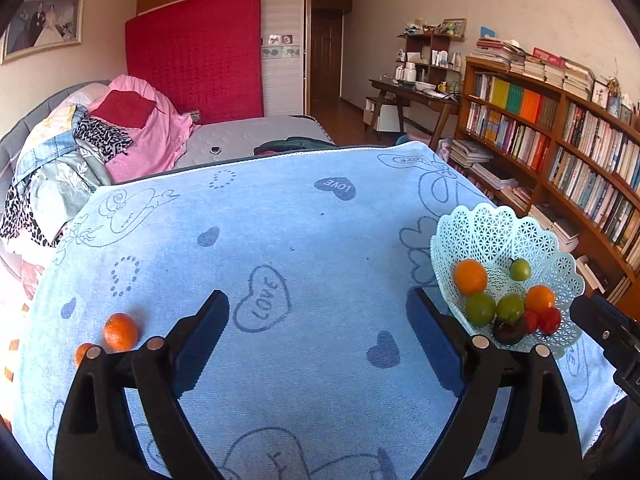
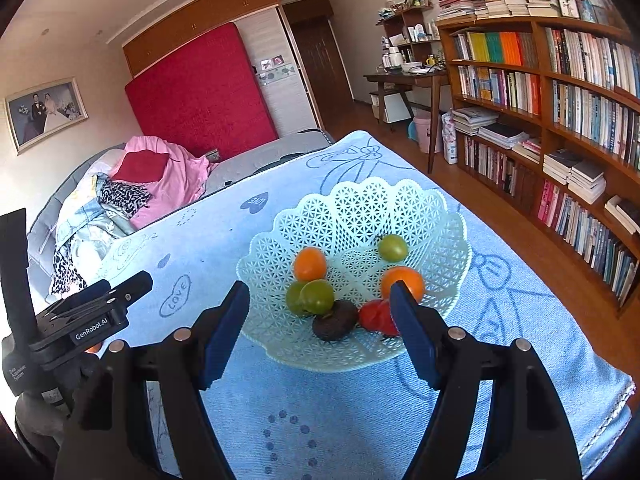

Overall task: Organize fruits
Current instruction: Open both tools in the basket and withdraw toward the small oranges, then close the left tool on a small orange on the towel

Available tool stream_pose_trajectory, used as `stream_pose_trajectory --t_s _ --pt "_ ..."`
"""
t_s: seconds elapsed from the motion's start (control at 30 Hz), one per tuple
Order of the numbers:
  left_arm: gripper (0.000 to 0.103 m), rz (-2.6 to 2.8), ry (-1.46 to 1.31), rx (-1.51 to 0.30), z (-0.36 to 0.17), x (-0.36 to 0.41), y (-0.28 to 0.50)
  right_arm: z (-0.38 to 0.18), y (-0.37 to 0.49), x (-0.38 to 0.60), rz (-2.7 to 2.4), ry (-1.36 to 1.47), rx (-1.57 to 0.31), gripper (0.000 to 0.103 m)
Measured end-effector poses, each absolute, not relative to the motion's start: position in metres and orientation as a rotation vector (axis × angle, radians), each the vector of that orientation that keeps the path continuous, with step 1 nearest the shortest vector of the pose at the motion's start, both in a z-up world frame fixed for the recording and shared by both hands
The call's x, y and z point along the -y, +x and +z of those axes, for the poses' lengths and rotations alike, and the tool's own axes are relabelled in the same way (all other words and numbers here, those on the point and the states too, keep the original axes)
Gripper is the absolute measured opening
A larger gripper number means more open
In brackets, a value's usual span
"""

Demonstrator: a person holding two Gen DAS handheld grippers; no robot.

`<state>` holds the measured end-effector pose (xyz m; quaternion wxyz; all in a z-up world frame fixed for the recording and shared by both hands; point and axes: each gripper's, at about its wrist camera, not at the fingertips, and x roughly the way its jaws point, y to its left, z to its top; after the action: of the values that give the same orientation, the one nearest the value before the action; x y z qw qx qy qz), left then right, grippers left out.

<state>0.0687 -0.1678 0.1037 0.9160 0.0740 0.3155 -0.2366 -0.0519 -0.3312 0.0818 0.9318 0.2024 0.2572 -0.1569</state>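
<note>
2 oranges (image 1: 121,331) on cloth (image 1: 320,220); basket (image 2: 352,216) holds 8 fruits.

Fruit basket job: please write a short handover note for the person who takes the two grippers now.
Left gripper: open, empty, above the blue cloth.
Right gripper: open, empty, in front of the basket.
Done: orange, green, red and one dark fruit lie in the basket.
Left: two oranges, one and a second partly hidden, on the cloth beside the left gripper. Likely next: pick these and put them in the basket.
</note>
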Motion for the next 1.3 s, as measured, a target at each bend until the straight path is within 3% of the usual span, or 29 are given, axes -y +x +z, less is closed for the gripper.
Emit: stream_pose_trajectory --t_s 1.0,1.3 --pt "0.092 -0.118 0.062 -0.667 0.081 -0.021 0.086 0.064 0.029 0.216 -0.059 0.287 -0.679 0.076" --pt "0.092 -0.092 0.065 -0.724 0.057 -0.037 0.098 0.056 0.049 0.188 -0.009 0.242 -0.723 0.076"
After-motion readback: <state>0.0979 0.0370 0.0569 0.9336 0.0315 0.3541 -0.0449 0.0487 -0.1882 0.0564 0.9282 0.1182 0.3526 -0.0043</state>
